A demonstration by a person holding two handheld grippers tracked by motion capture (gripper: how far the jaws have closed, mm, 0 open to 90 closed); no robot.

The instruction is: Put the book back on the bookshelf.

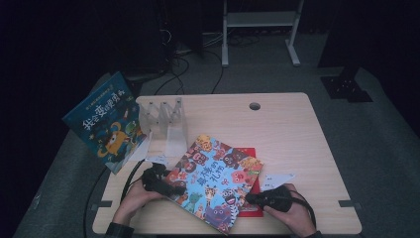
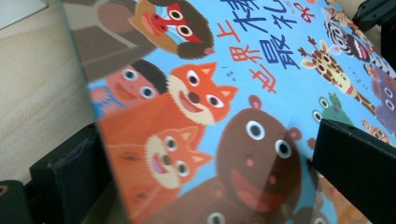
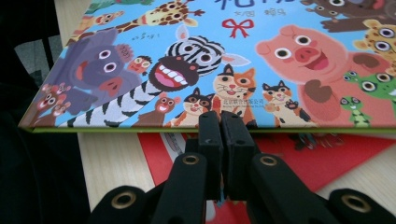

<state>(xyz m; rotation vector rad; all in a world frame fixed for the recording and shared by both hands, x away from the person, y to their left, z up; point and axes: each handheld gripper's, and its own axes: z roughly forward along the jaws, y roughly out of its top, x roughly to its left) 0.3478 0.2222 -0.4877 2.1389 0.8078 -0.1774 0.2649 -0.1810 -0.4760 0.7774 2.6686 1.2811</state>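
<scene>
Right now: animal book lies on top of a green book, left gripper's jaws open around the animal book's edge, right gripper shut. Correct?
One thing is off: the book under the animal book is red, not green. The right gripper view shows the red book beneath it. The rest holds: the left gripper has its jaws open around the animal book's edge, and the right gripper is shut.

— What's around you on the bench (image 1: pixel 297 129)?

— At your far left a blue picture book (image 1: pixel 106 121) stands tilted, overhanging the edge. Just beside it you've got a clear plastic rack (image 1: pixel 166 121), upright, its slots empty.

— And nearer you?

— A red sheet (image 1: pixel 249 152) lies flat, mostly covered, with a small white card (image 1: pixel 277 179) just to its right. There's a round cable hole (image 1: pixel 254 106) at the far edge. Beyond it, you can see black cables (image 1: pixel 183 69) on the grey floor and a white frame (image 1: pixel 260 22).
</scene>
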